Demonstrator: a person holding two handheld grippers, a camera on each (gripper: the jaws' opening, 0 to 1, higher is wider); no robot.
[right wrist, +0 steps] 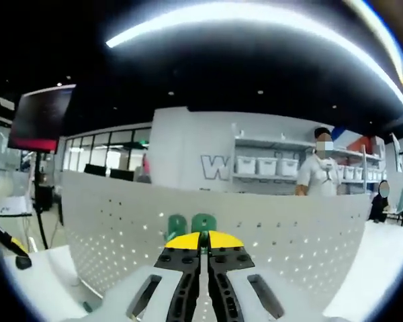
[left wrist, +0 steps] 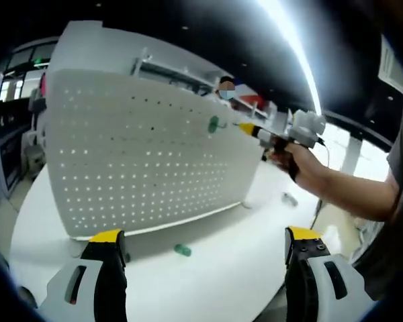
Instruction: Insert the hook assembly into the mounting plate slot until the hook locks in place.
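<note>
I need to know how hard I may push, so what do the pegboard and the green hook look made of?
The pegboard looks like thin sheet metal or stiff plastic with a matte white finish; its rows of punched holes let light through. The green hook looks like moulded plastic, judging by its smooth, even colour, though it is too small to be sure.
</note>
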